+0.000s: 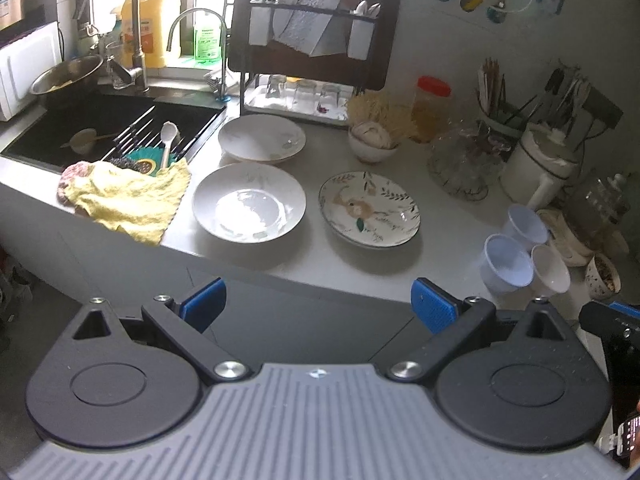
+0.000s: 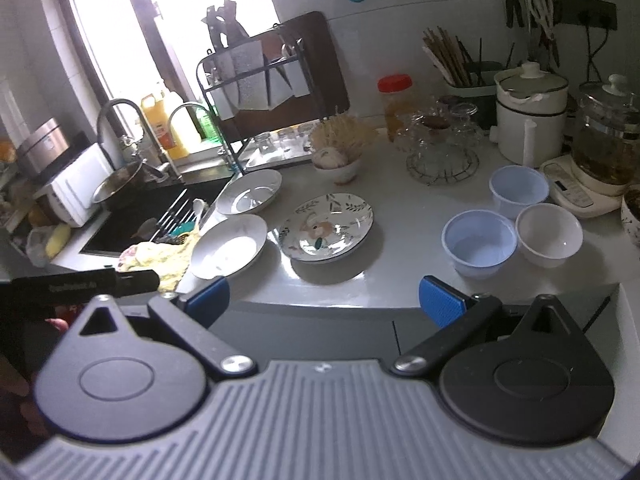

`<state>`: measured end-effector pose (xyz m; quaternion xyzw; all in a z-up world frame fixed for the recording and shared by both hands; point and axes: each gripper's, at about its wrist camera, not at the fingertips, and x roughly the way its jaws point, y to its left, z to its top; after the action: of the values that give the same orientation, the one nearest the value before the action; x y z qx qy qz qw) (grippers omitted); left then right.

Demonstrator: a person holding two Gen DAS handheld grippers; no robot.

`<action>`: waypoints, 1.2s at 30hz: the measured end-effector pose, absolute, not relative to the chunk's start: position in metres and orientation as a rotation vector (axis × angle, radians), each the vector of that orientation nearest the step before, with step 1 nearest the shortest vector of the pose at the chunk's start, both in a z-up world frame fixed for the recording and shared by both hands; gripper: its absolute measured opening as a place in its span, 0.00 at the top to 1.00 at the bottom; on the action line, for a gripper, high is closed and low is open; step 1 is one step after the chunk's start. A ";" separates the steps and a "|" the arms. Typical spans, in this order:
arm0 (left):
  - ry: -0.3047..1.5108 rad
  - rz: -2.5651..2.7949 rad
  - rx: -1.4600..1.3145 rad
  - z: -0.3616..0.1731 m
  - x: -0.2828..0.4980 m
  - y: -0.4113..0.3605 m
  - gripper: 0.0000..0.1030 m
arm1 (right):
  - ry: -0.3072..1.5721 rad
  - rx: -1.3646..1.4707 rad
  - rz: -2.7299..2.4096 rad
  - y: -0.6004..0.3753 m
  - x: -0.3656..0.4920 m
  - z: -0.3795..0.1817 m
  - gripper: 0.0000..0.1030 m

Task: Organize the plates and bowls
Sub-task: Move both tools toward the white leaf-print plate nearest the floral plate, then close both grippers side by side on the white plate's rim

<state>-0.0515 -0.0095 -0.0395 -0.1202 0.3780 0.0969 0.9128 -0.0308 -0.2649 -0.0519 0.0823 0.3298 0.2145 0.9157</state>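
Three plates lie on the grey counter: a white deep plate (image 1: 249,208) (image 2: 229,251) at the front, another white plate (image 1: 262,138) (image 2: 249,192) behind it, and a leaf-patterned plate (image 1: 370,209) (image 2: 326,227) to their right. Further right stand two pale blue bowls (image 1: 508,264) (image 2: 479,242) (image 2: 519,188) and a white bowl (image 1: 551,270) (image 2: 549,234). My left gripper (image 1: 318,308) is open and empty, held in front of the counter edge. My right gripper (image 2: 324,300) is open and empty, also short of the edge.
A sink (image 1: 108,128) with a yellow cloth (image 1: 128,196) over its corner lies left. A dish rack (image 1: 312,48) with glasses stands behind. Glass dishes (image 2: 440,148), a white pot (image 2: 530,112), a kettle (image 2: 608,136) and utensil holders crowd the back right.
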 end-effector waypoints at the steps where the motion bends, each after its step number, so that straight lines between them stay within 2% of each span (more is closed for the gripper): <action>1: 0.780 0.201 -0.252 -0.042 -0.053 -0.008 0.02 | 0.681 0.167 0.446 -0.263 -0.032 -0.053 0.00; 12: 0.785 0.184 -0.247 -0.054 -0.044 0.020 0.02 | 0.668 0.167 0.423 -0.234 -0.028 -0.060 0.00; 27: 0.820 0.054 -0.204 -0.069 0.036 0.113 0.02 | 0.692 0.234 0.277 -0.143 0.013 -0.077 0.00; 36: 0.878 -0.028 -0.186 -0.103 0.087 0.168 0.02 | 0.715 0.289 0.253 -0.094 0.041 -0.100 0.00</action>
<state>0.0873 0.1685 -0.1028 -0.0897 0.4243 -0.0136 0.9010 0.0411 -0.0941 -0.0997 0.1406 0.3475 0.1229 0.9189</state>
